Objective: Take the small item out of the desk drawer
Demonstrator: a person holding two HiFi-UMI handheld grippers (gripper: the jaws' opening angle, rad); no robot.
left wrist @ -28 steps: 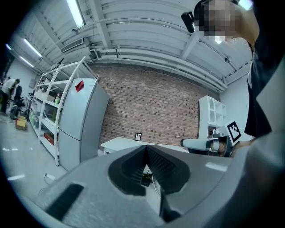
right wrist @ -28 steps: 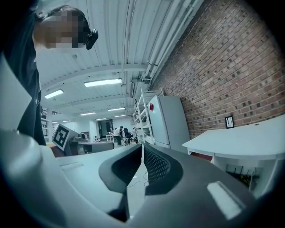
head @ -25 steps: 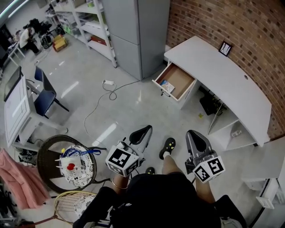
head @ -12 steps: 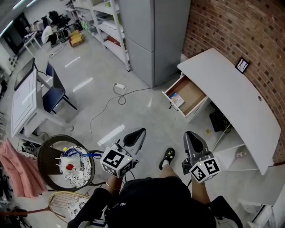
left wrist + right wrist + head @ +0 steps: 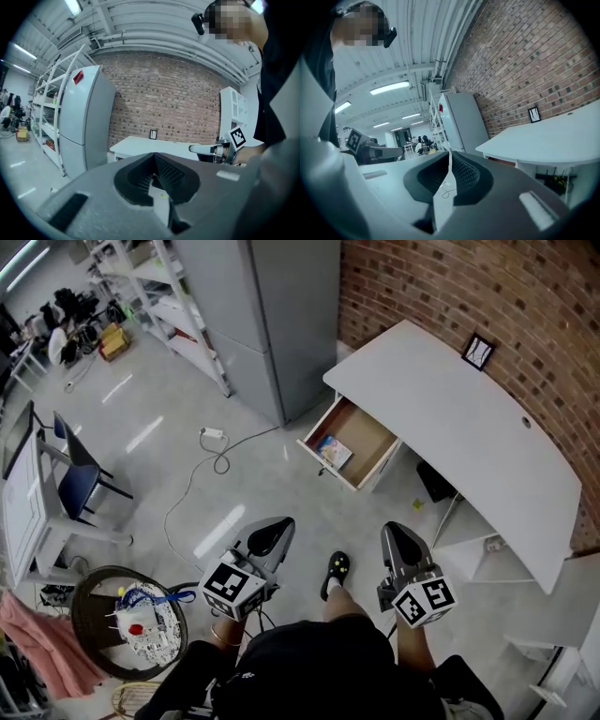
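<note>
Two tools, both clenched with nothing in the jaws: the left tool [image 5: 270, 532] and the right tool [image 5: 397, 538] are held low and near, over the floor [image 5: 169, 409] and well apart from the drawer [image 5: 367, 432]. The person's dark torso cuts off the near bottom edge of the head view and hides the arms. In both gripper views the tool body blocks the lower half, so neither shows the drawer, only the white table [image 5: 469, 427] top and the room behind it. The small item [image 5: 333, 451] lies in the open drawer at its left near corner, against the front wall. It looks flat, blue and white, and is too small to make out print or type. The drawer is pulled out from the table's left end, and its inside is brown and otherwise bare. The table is long and curved and stands along a brick wall [image 5: 487, 287], with a small dark frame [image 5: 478, 352] at its far edge. A grey cabinet [image 5: 267, 315] stands far left of the table, with shelving [image 5: 155, 287] beyond it. The floor is glossy grey, with a white cable [image 5: 217, 448] lying loose on it. A blue chair [image 5: 77, 479] is at far left, and a round stand [image 5: 127, 622] with clutter is near left, partly cut off.
</note>
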